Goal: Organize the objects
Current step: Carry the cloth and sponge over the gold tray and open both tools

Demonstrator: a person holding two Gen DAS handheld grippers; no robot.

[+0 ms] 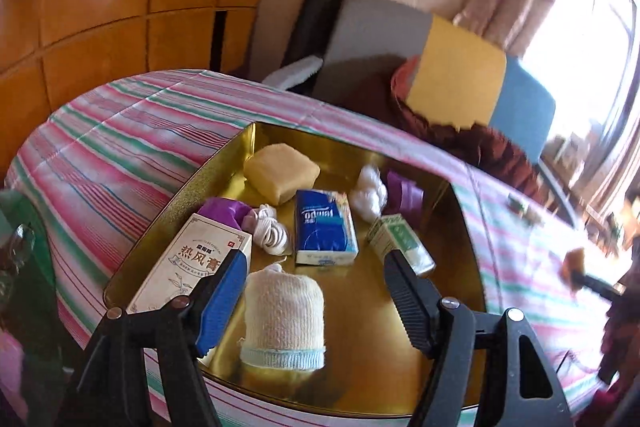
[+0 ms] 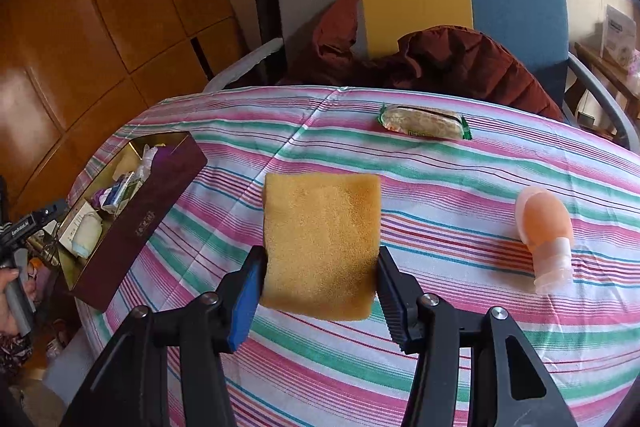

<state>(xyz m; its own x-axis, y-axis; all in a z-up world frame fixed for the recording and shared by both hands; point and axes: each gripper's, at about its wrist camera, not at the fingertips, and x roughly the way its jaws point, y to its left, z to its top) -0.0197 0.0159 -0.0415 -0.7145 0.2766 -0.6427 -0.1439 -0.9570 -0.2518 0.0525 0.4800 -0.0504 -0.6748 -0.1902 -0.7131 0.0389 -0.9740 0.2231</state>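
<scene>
right gripper (image 2: 320, 267) grips sponge (image 2: 320, 243), seemingly lifted.

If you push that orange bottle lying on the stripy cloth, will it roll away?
Probably a bit. The orange bottle lies on its side on the striped tablecloth and looks rounded, so a sideways nudge could roll it. Its body is fatter than its cap end, so it would likely curve rather than go straight. The soft cloth may slow it.
</scene>
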